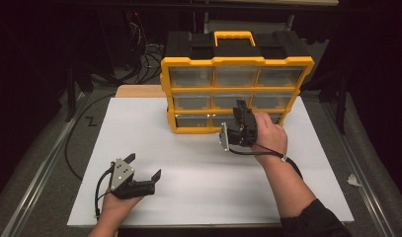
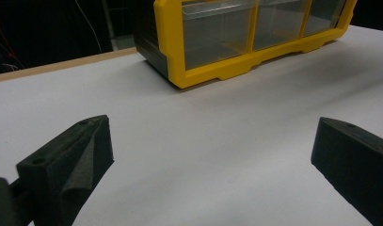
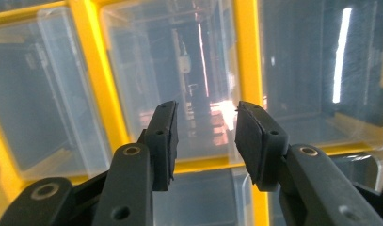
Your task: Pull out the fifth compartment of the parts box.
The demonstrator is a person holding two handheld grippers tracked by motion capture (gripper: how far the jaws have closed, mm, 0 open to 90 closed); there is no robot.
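The yellow-and-black drawer organizer stands upright at the far middle of the white tabletop. Its front face carries a three-by-three grid of clear plastic drawers in yellow framing. A yellow carry handle sits on its black top.

Right claw: held in the person's right hand directly in front of the organizer's bottom row, at the middle to right-hand drawers. In the right gripper view the claw points at a clear drawer, with a yellow frame bar running behind the jaw tips. The jaws stand partly apart with a narrow gap between them. Nothing lies between the pads. Contact between the tips and the drawer front cannot be determined from these views.

Left claw: held in the person's left hand low over the near left area of the tabletop, well apart from the organizer. In the left gripper view the claw has its jaws spread wide, with bare white tabletop between them. The organizer's lower left corner appears farther off, beyond the jaws.

A black cable trails from the right claw across the person's wrist.
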